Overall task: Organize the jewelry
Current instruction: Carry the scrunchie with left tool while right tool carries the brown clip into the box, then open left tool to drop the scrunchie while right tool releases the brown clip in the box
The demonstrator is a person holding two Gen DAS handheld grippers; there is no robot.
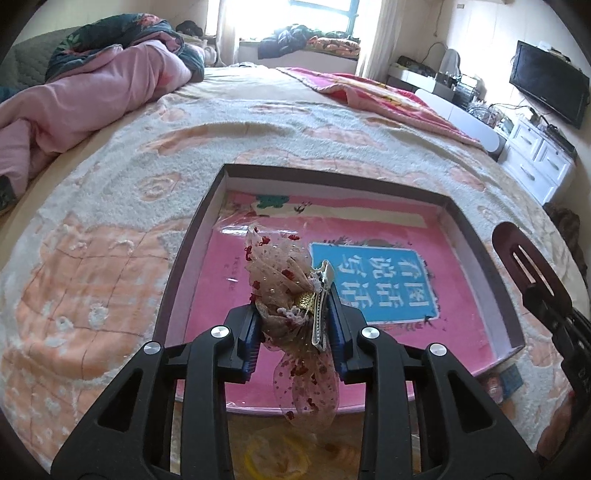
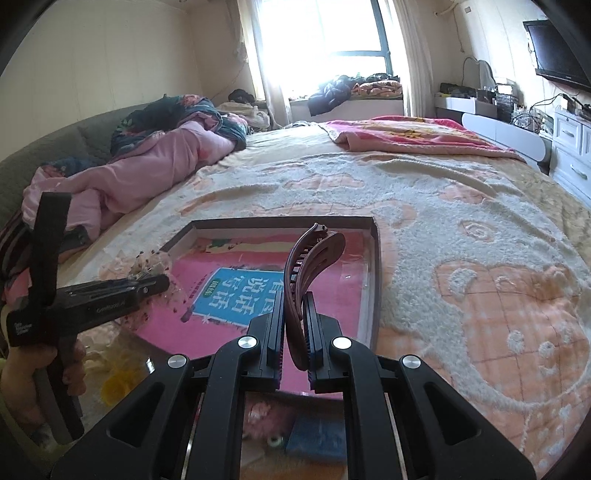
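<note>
Both grippers loaded, held over the open box on the bed.

Left gripper (image 1: 295, 325): fingers clamped on a lace bow hair clip (image 1: 291, 291), above the near-left part of the shallow box (image 1: 192, 236). Right gripper (image 2: 293, 343): fingers clamped on a brown comb hair clip (image 2: 310, 266), long axis pointing away, over the box's near-right part. Judgement: both are equally near and the box lies directly below.

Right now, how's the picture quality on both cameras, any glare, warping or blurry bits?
Left wrist view: the window is blown out white, the fisheye bends the box edges, and the lace bow clip in the left gripper stays sharp. Right wrist view: same window glare, a curved bed, a crisp brown hair clip in the right gripper, blurry clutter at the bottom edge.
</note>
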